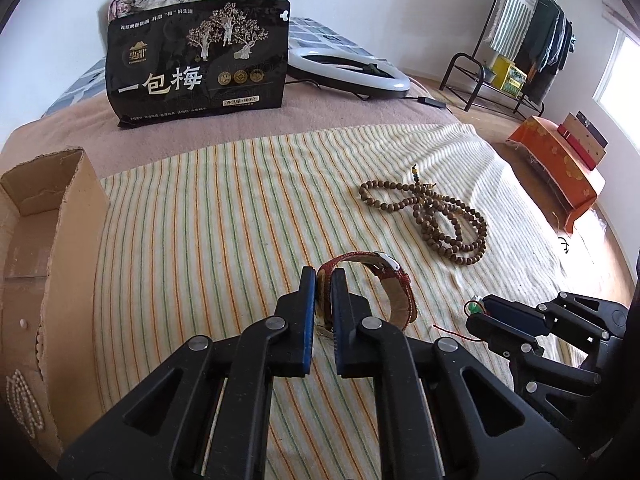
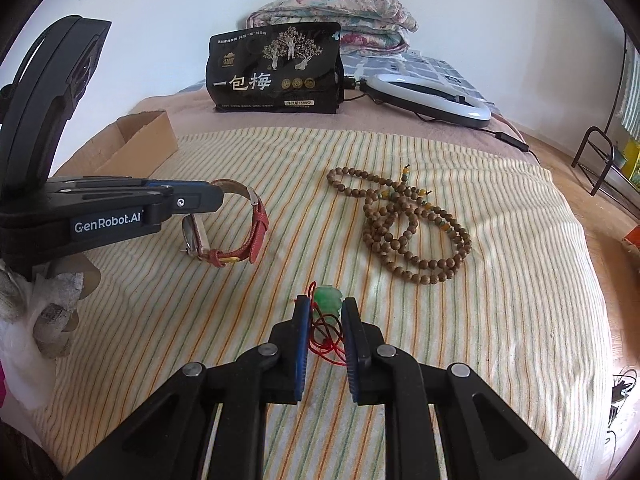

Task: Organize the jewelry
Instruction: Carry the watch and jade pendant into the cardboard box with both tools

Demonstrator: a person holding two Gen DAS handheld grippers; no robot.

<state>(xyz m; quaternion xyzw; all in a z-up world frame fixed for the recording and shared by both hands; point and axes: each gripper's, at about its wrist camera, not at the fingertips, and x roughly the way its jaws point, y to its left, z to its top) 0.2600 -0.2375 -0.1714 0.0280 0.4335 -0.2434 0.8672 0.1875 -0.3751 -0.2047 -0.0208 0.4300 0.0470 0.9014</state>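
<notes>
Our left gripper [image 1: 324, 280] clamped on the watch [image 1: 384, 280], our right gripper [image 2: 325, 312] parted around the pendant [image 2: 328, 298], beads [image 2: 408, 220] on the towel [image 2: 240, 300]

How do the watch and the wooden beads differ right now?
The watch has a red strap and sits in the left gripper; the beads are brown and ungripped. The watch stands on edge as one loop; the beads lie flat in several coils. Both are on the striped towel.
</notes>
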